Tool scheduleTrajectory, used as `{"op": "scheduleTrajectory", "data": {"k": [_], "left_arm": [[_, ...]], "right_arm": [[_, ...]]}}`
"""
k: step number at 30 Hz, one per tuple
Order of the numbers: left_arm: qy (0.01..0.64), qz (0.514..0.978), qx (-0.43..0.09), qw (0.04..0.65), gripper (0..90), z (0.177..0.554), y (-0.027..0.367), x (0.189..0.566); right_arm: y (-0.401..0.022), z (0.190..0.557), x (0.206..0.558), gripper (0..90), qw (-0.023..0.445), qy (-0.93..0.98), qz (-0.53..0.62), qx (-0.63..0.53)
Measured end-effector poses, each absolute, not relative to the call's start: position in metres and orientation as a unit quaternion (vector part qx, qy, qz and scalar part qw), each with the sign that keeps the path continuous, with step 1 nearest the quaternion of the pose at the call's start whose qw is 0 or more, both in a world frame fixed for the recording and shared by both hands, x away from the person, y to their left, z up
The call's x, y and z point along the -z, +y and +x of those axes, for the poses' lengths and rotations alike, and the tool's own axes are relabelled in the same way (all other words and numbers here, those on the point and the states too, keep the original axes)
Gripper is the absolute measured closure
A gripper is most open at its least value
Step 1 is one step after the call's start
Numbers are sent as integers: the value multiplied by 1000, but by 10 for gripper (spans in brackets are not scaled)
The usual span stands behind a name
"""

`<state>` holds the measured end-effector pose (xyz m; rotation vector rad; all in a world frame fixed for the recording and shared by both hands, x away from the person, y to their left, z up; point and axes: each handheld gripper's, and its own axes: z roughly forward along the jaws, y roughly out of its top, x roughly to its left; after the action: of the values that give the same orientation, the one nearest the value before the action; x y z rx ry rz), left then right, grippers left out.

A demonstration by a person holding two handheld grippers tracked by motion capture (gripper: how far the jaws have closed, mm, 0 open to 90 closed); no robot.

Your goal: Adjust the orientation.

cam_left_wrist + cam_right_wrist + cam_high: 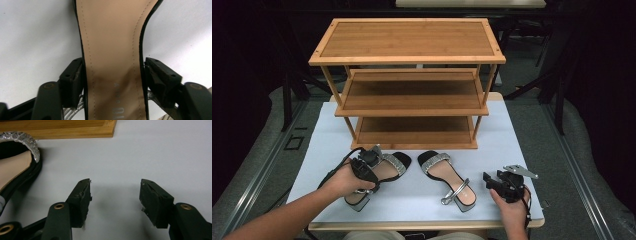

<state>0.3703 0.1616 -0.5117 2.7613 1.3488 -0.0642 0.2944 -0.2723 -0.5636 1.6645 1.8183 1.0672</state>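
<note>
Two black sandals with tan insoles and silver straps lie on the white table in front of a wooden rack. In the high view my left gripper (371, 164) comes down over the left sandal (388, 171). In the left gripper view my left gripper (113, 72) straddles the narrow waist of that sandal (112, 37), a pad against each edge of its sole. The right sandal (447, 177) lies free at the centre. My right gripper (488, 179) rests to its right, open and empty over bare table (115, 192), with the right sandal's toe (15, 167) at the left.
The three-tier bamboo shoe rack (412, 110) stands at the back of the white table (512, 140), its shelves bare. Its bottom board (62, 131) shows in the right gripper view. The table's front edge lies just under both hands.
</note>
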Motion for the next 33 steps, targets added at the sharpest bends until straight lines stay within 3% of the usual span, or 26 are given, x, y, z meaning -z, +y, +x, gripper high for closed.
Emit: {"op": "scheduleTrajectory", "data": {"k": [6,33], "left_arm": [[443,896,19,38,400,371,162,511],[440,897,14,45,418,370,165,508]], "right_arm": [[-273,295,565,418,227,655,602,-395],[-271,294,563,414,221,658,601,-396]]}}
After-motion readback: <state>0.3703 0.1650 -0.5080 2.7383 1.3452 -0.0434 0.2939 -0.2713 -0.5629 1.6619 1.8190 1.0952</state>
